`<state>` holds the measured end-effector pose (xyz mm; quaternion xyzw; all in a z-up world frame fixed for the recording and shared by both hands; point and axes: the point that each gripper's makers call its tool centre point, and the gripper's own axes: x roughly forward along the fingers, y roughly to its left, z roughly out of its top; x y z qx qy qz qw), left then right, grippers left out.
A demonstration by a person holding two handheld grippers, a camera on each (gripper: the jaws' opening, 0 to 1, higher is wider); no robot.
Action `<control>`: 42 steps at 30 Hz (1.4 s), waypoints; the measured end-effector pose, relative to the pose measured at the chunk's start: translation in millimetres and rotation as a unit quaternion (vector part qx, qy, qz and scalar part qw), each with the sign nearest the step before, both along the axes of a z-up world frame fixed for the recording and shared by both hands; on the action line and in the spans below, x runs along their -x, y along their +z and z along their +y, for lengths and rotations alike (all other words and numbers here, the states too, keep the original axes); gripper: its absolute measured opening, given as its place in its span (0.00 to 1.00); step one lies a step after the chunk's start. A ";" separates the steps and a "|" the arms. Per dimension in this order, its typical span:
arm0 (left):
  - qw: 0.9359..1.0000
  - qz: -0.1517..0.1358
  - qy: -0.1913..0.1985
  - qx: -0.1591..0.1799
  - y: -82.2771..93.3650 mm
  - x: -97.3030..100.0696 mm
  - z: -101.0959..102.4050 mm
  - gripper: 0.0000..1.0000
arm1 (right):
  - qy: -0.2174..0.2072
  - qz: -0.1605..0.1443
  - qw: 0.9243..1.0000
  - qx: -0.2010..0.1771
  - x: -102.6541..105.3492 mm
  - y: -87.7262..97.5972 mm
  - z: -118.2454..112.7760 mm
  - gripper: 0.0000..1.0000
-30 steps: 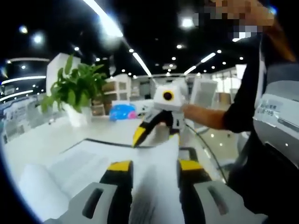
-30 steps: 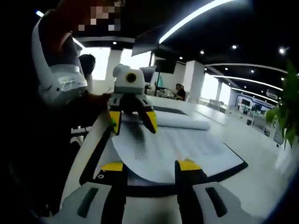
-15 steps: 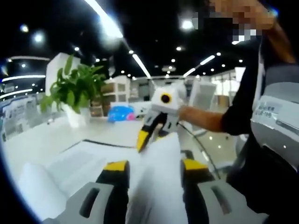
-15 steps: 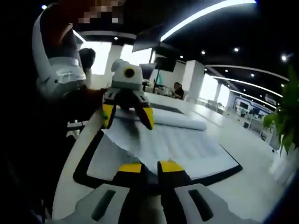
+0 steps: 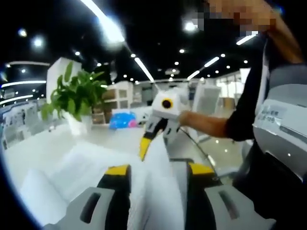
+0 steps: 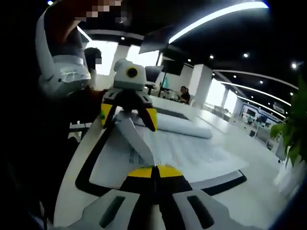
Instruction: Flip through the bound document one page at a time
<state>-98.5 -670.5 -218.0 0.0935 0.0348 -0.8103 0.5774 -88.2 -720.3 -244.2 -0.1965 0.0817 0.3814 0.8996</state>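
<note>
surface [image 5: 33, 153]: white, glossy | potted plant [image 5: 76, 93]: green leaves, white pot, upright on the surface (far side) | blue object [image 5: 120, 120]: behind it, blurred | ceiling light strips [image 6: 220, 14]: lit | seated person [image 6: 183, 93]: background

Right tool [image 6: 153, 171] now clamped shut on page [image 6: 136, 141]; page lifted higher, raised toward 12 o'clock.

Light: ceiling strips [image 5: 108, 26] and spot lamps are glaring against a dark ceiling.
Blur: lifted page [image 5: 158, 191] is smearing.
Edges: fisheye is bending lines.
</note>
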 end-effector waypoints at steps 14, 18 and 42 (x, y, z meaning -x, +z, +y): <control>0.999 -0.030 0.027 -0.025 -4.6 2.1 -4.3 0.50 | -0.003 -0.024 1.000 0.000 2.1 13.4 0.2 0.04; 0.998 -0.038 0.032 -0.028 -6.1 2.2 -5.2 0.50 | -0.003 -0.027 1.000 0.000 2.0 14.9 0.9 0.04; 0.990 -0.100 0.089 -0.050 -15.4 -1.5 -20.7 0.35 | -0.012 -0.042 0.999 -0.001 0.6 30.8 2.3 0.04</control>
